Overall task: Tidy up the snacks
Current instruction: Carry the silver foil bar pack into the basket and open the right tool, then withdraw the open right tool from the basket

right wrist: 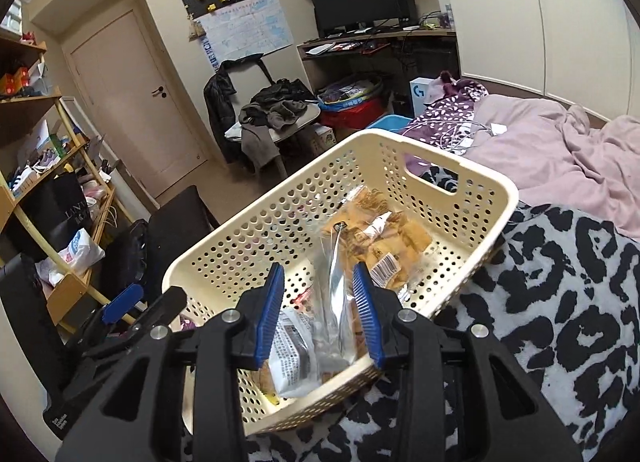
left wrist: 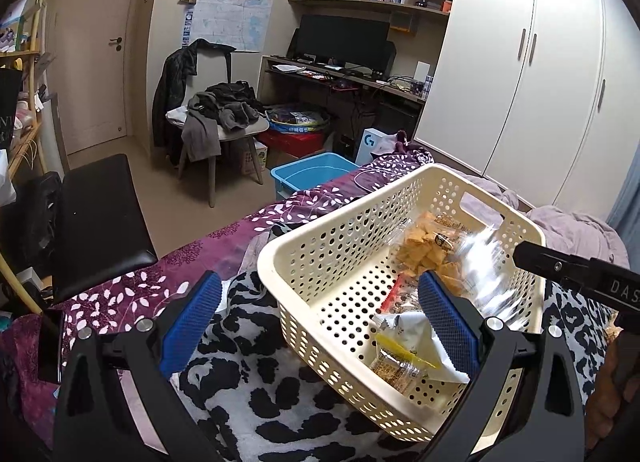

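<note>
Cream perforated plastic basket (right wrist: 472, 182) holds my clear crinkly cracker bag (right wrist: 332, 286); my right gripper (right wrist: 320, 318) straddles it, jaws parted. I should lift clear without snagging. Left gripper (left wrist: 320, 318) gapes idle.

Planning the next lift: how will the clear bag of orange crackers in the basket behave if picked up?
The cracker bag looks light, and its crinkled, glossy clear film is probably floppy and slippery. The crackers seem brittle, so a hard squeeze may crush them.

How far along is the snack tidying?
Several packs already lie in the basket, including a white pack. The right gripper is open around a clear cracker bag resting there. The left gripper is open, empty. No loose snacks show.
</note>
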A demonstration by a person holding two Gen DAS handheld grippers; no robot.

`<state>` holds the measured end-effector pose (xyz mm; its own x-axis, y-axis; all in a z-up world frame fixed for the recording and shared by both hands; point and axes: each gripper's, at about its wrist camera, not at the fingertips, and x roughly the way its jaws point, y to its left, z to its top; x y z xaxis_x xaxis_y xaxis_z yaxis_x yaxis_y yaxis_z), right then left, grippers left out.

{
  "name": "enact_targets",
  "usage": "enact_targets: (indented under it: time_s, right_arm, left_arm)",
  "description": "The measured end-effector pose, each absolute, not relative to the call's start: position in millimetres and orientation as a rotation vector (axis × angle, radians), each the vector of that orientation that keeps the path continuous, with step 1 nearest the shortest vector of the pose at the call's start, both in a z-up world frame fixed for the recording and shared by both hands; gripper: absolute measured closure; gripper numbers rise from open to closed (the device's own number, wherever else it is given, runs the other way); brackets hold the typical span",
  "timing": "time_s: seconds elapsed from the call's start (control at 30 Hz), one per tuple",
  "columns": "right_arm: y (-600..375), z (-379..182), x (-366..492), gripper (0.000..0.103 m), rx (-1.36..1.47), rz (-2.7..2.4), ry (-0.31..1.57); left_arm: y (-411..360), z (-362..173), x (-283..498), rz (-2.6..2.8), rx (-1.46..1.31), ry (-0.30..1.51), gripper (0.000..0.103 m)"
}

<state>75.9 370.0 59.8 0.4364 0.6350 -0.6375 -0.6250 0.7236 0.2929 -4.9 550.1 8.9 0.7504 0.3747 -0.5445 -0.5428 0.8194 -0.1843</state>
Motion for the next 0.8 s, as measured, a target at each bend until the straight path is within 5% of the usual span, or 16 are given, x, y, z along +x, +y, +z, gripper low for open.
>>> enact_targets:
  time_s: [0.43,0.53,0.8]
  right_arm:
    - [345.2,60.2,66.2,0.066,0.04,0.761,0.786]
    - [336.7,59.1,66.1,0.057,0.054,0.739,0.785]
    - [311.1,52.6,64.7,0.056,0.053,0.687,0.781]
  left_arm:
    - [542.9,11.2,-3.4,0.496,-0.334,0.514,0.003]
    - [541.3,12.4,-4.3,0.493,-0.336,0.51,0.003]
    - [529.0,16.4,-0.5,0.474,-0.309,0.511,0.003]
